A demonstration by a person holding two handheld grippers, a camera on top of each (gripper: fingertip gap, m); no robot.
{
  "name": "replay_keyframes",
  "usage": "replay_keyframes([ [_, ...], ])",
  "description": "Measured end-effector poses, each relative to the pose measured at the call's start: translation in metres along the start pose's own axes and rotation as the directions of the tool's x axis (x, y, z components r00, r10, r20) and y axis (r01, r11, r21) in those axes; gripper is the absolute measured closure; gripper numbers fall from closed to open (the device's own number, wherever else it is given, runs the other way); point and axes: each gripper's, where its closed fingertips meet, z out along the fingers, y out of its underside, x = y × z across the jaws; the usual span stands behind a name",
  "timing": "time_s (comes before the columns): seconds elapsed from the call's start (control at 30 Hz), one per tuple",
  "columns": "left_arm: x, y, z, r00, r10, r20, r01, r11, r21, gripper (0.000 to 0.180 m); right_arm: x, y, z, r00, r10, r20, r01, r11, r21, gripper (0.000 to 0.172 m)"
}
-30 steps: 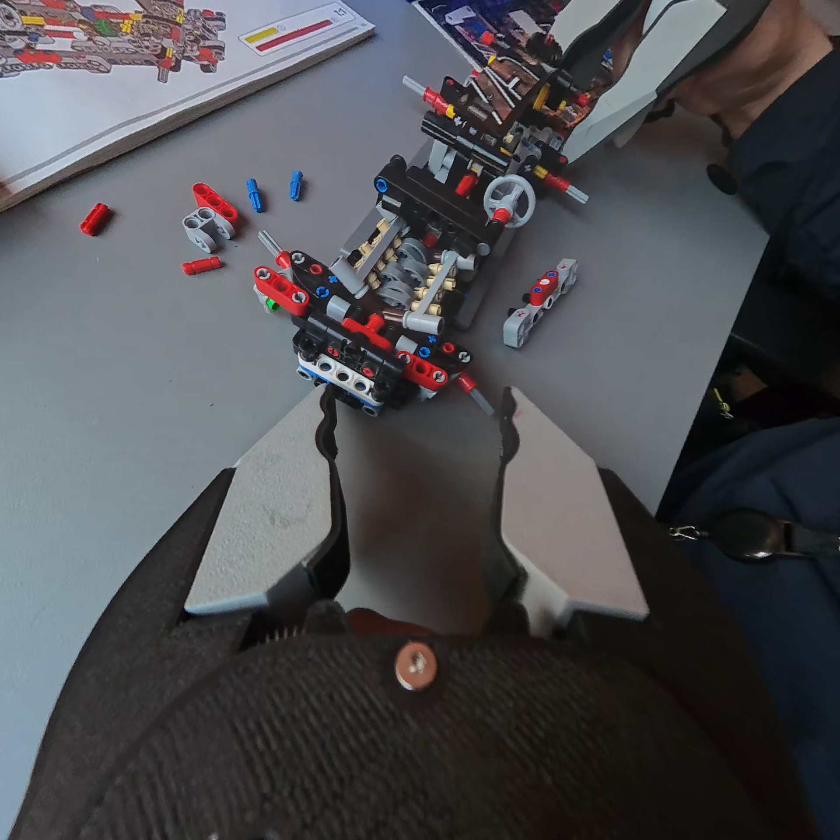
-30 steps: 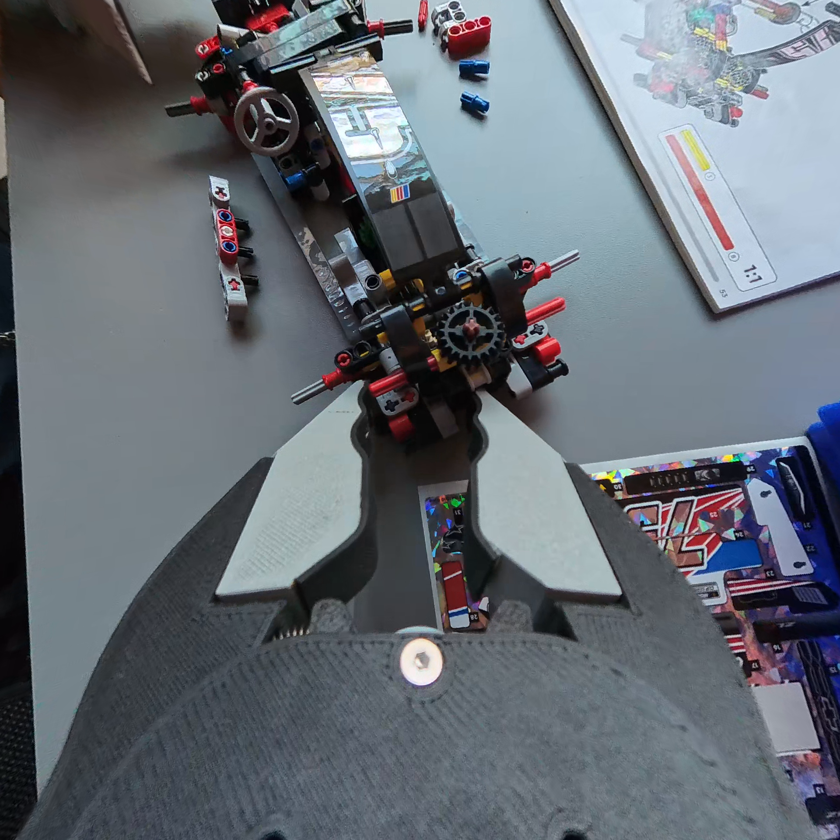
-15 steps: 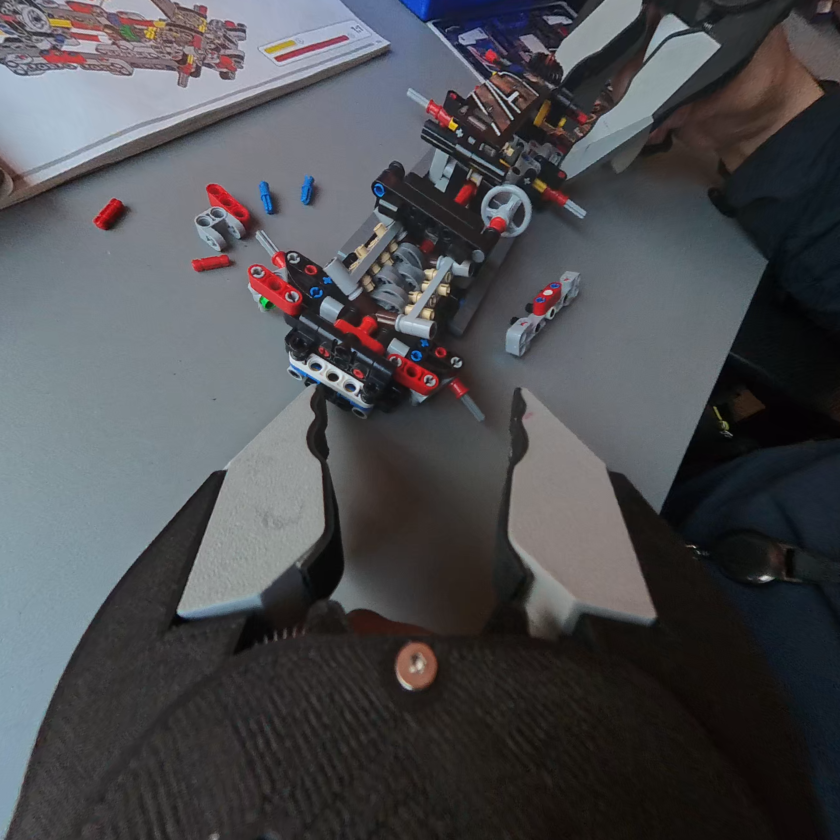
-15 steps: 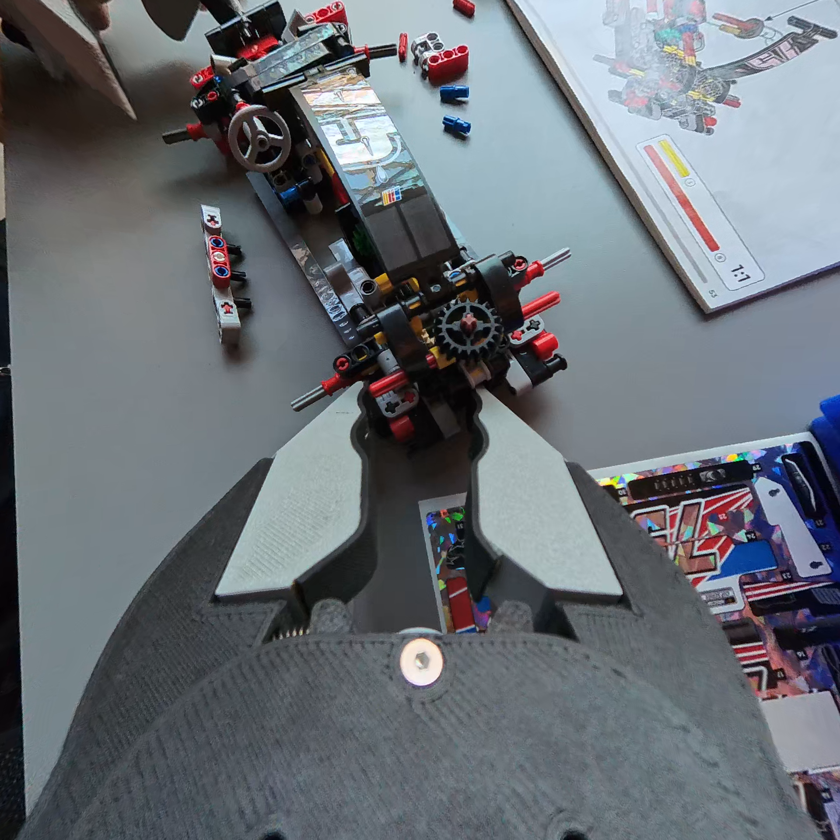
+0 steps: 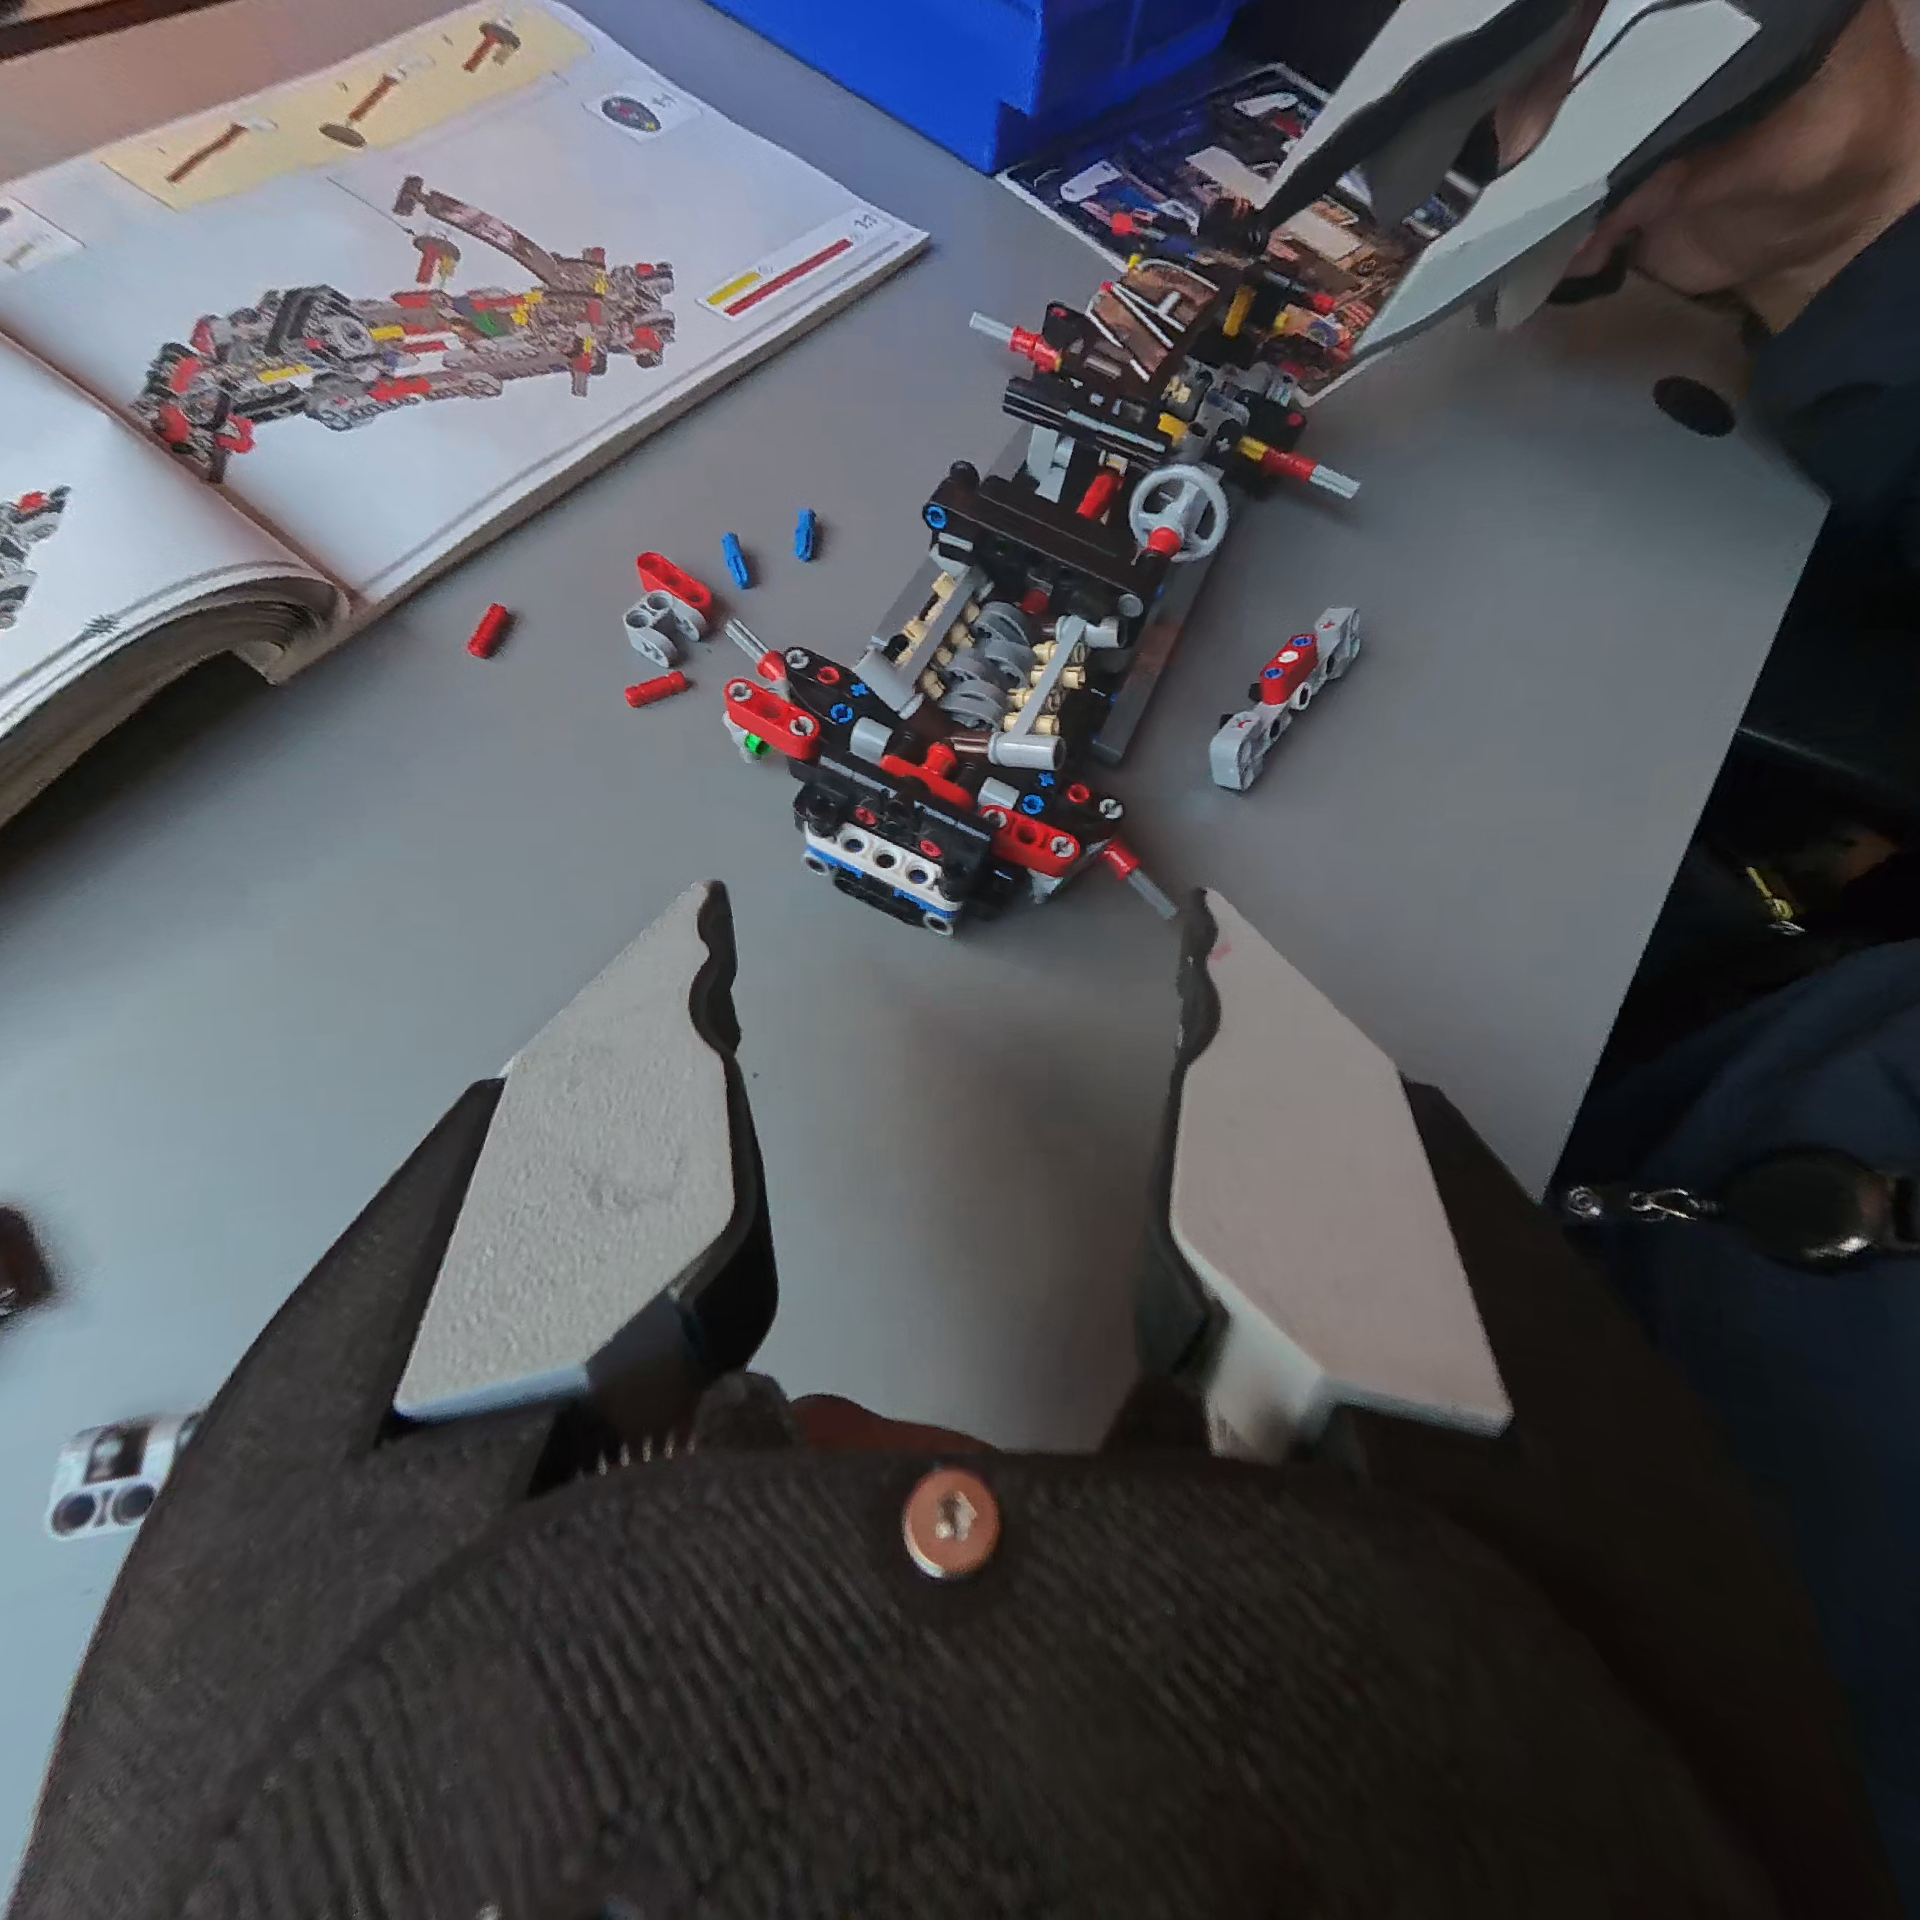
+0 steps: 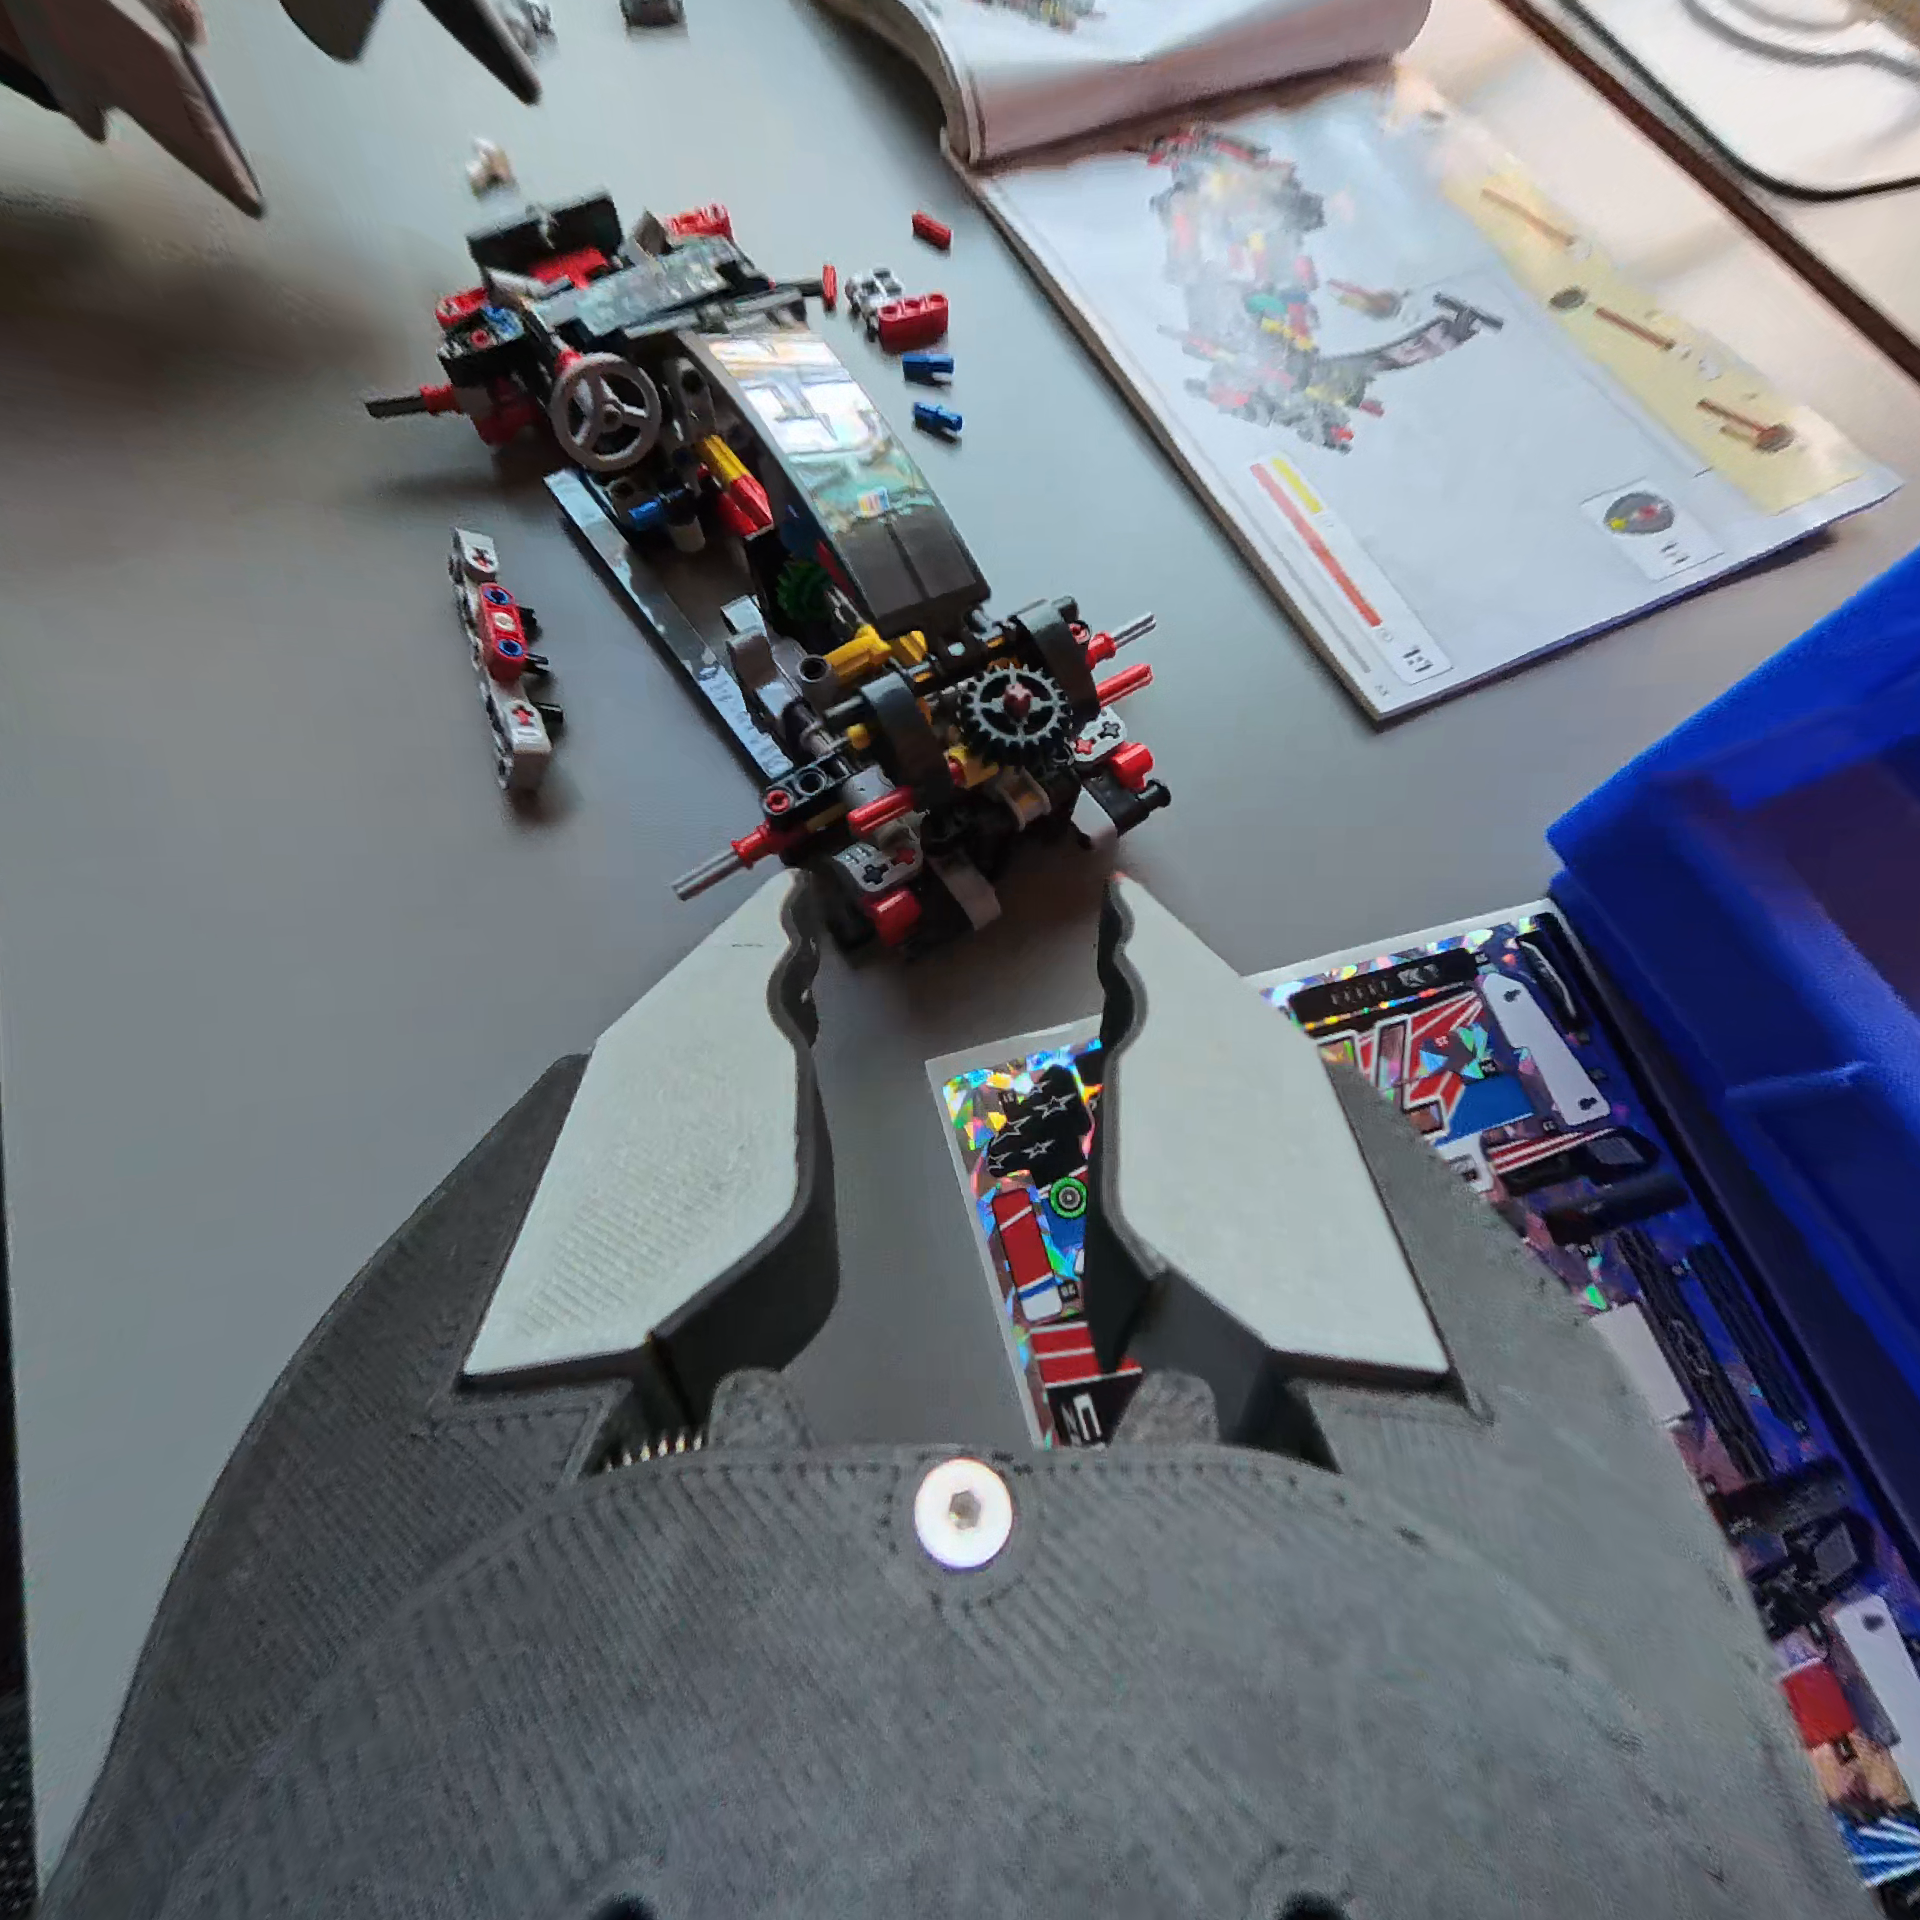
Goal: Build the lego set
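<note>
Grey surface [image 5: 312,987] carries my brick-built car chassis [image 5: 997,665]. My left tool [image 5: 956,914] is spread wide, holding nothing, just short of its white-and-blue end. My right tool [image 6: 956,904] (also spread) flanks the gear end [image 6: 1013,707] without pressing it, above a glittery sticker sheet [image 6: 1029,1143].

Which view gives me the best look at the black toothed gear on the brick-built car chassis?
The right wrist view: the black gear faces that camera at the near end of the chassis, just beyond the right gripper. In the left wrist view that end lies far off, the gear not discernible.
</note>
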Motion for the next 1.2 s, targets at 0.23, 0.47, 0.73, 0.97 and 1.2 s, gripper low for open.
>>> replay_keyframes([
  [0.23,-0.003,0.007,0.003,0.996,0.035,-0.078,-0.032,0.999,0.038,0.094,-0.007,-0.008,-0.005,0.998,-0.062,-0.009,0.063,0.992,0.109,0.111],
  [0.47,0.011,0.009,-0.001,0.975,0.063,-0.211,-0.052,0.997,0.057,0.095,0.005,-0.009,-0.008,0.998,-0.012,-0.068,0.025,0.980,0.197,0.102],
  [0.73,0.018,0.006,-0.007,0.952,0.038,-0.305,-0.014,0.997,0.081,0.108,0.028,-0.006,-0.009,0.979,0.046,-0.199,-0.008,0.982,0.186,0.095],
  [0.97,0.021,-0.002,-0.017,0.921,0.002,-0.391,0.053,0.990,0.130,0.117,0.036,-0.004,-0.009,0.964,0.039,-0.262,0.007,0.985,0.170,0.097],
  [1.2,0.021,-0.004,-0.020,0.928,0.027,-0.371,0.035,0.986,0.161,0.121,0.036,-0.004,-0.009,0.968,0.037,-0.249,0.007,0.985,0.171,0.102],
])
